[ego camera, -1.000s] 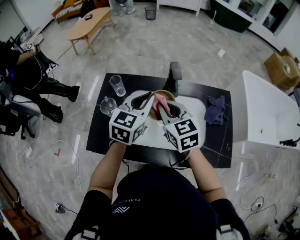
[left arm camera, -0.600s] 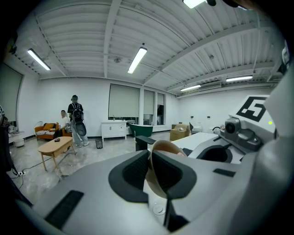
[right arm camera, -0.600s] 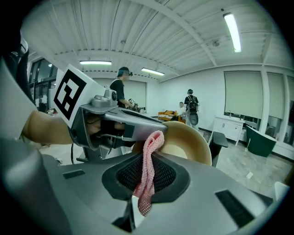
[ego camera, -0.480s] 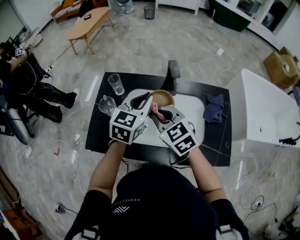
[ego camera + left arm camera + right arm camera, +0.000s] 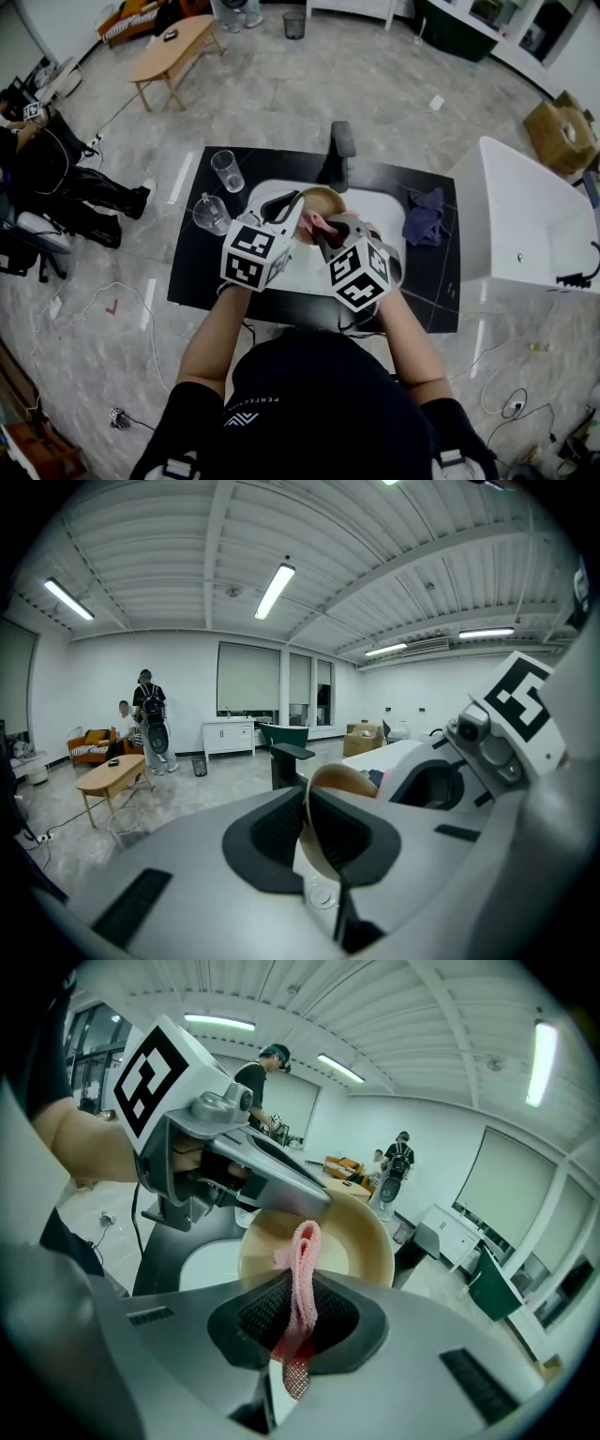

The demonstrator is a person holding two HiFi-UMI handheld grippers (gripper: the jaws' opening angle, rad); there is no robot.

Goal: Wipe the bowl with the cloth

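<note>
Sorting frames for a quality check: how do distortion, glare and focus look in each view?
Head view: strong fisheye curving the table edges, sharp, with pale glare streaks on the glossy floor. Left gripper view: dark vignetted corners, bright ceiling tubes, the bowl close and slightly soft. Right gripper view: same vignette, cloth crisp against the bowl.

right gripper [image 5: 298, 1335] | jaws pinch pink cloth [image 5: 305, 1269] | its tip before open tan bowl [image 5: 367, 1241]
</note>
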